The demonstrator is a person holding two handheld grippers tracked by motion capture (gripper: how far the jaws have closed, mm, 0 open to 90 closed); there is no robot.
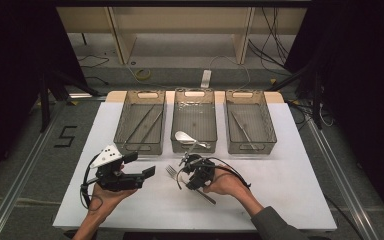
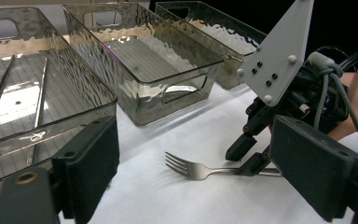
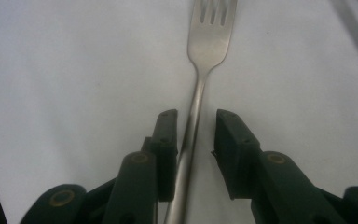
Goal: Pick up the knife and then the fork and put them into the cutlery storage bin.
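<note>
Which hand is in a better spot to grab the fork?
The right. In the right gripper view, the right hand-held gripper already has its open jaws on either side of the fork's handle. The left hand-held gripper sits off to the side, open and holding nothing.

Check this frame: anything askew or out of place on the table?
One oddity: the spoon lies propped over the middle bin's front rim, bowl inside, handle outside. The fork lies flat on the table between the right gripper's open jaws. No spills or damage visible.
</note>
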